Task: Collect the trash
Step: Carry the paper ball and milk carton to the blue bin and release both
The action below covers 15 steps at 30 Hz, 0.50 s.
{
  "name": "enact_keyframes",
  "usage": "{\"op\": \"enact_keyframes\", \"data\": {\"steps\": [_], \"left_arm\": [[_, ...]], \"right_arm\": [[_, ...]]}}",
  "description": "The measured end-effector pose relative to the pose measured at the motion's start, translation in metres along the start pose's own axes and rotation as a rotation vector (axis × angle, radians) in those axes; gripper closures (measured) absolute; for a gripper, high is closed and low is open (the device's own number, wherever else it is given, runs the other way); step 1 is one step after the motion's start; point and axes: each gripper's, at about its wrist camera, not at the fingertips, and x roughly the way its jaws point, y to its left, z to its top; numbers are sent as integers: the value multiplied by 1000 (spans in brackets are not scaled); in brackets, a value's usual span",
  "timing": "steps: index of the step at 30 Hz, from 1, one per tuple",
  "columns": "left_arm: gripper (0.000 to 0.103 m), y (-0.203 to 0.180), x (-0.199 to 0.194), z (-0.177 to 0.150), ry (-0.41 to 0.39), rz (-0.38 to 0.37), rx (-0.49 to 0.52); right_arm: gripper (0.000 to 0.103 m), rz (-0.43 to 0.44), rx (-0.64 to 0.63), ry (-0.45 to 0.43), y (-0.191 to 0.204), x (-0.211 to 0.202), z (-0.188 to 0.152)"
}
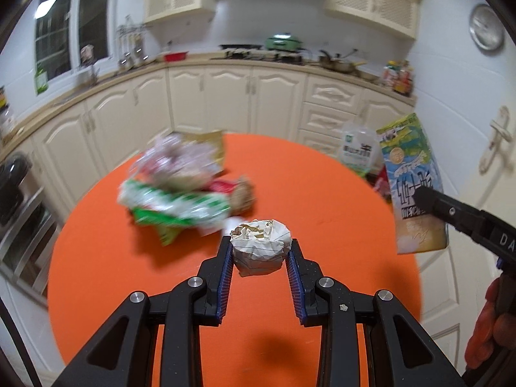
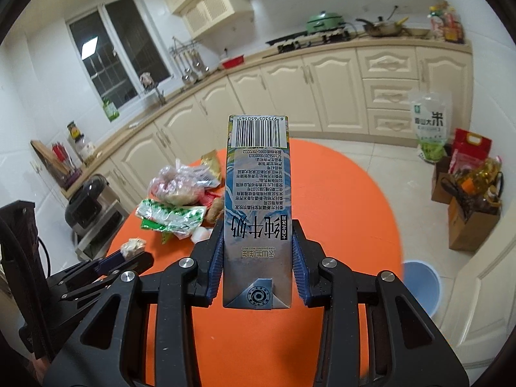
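Crumpled paper ball [image 1: 261,242] pinched between my left gripper [image 1: 260,251] pads, held above the round orange table [image 1: 322,193]. Milk carton [image 2: 258,213] clamped upside down in my right gripper [image 2: 258,251], also over the table. Remaining pile of wrappers and plastic bags [image 2: 180,200] sits on the table's far left side. Blue bin [image 2: 422,287] on the floor, right of table.

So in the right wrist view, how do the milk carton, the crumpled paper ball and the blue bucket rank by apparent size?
1. Milk carton, though it sits nearest the lens.
2. Blue bucket, partly hidden by the orange table.
3. Crumpled paper ball, smallest.
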Motion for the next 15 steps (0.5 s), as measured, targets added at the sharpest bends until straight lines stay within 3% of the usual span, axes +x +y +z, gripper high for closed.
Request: {"op": "enact_keyframes", "data": {"steps": [8, 15], "left_arm": [[75, -81, 22, 22, -10, -129, 118], [75, -147, 70, 38, 44, -249, 183]], "right_arm": [[68, -81, 111, -88, -76, -54, 1], [68, -201, 244, -122, -164, -85, -4]]}}
